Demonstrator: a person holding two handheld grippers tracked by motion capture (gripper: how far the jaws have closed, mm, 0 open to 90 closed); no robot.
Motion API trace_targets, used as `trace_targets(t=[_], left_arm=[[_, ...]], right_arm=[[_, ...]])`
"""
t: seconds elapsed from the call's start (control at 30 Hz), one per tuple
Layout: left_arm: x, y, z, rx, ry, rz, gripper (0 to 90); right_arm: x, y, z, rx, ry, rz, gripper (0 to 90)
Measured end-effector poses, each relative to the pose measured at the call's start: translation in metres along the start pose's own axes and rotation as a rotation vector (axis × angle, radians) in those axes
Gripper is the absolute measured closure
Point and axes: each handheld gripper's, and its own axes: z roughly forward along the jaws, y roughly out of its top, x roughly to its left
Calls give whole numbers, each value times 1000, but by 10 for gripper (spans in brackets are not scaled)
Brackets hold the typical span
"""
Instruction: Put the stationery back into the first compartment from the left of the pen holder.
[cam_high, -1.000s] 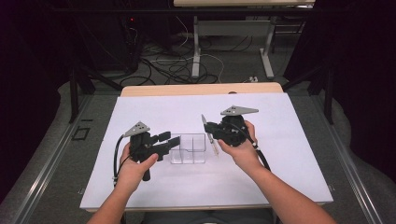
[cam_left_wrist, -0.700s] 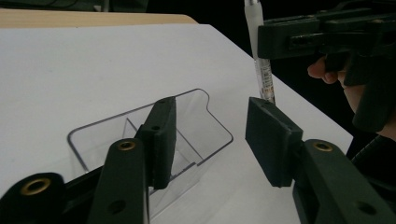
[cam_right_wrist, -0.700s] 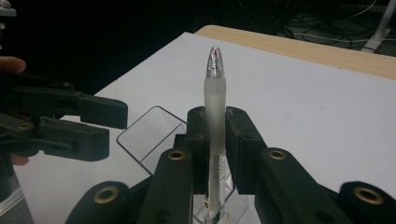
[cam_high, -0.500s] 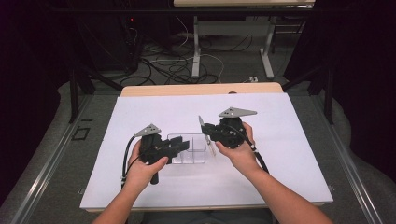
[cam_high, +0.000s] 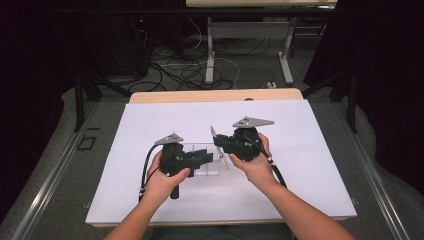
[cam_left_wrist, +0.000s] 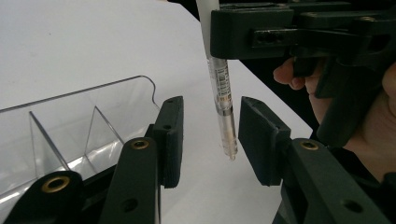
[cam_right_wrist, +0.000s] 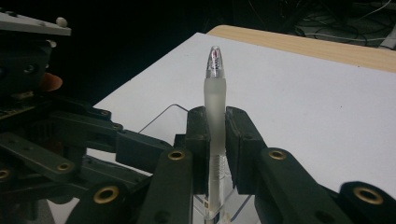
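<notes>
Left gripper (cam_left_wrist: 210, 140) nearer pen (cam_left_wrist: 223, 100), barcode label legible

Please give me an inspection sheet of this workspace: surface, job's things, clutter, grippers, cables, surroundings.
Surface: white sheet covering a wooden table.
Job's things: clear pen, held upright; clear divided organiser on the sheet, compartments look empty.
Clutter: nothing seen.
Grippers: right gripper is shut on the pen's frosted grip. The left gripper has its jaws on either side of the pen's lower barrel; they have just been closing, with gaps showing on both sides.
Cables: one black cable trails from the left gripper; loose cables lie on the floor beyond the table.
Surroundings: dark room, grey table legs behind.
</notes>
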Motion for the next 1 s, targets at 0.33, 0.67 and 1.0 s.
trace_targets(t=[0.33, 0.67, 1.0], left_arm=[[-1, 3, 13, 31, -35, -68, 675], [-1, 4, 20, 36, -34, -87, 698], [-1, 5, 25, 59, -44, -123, 739]], right_arm=[[4, -3, 1, 12, 15, -4, 801], [8, -5, 2, 13, 24, -10, 801], [13, -6, 3, 23, 39, -15, 801]])
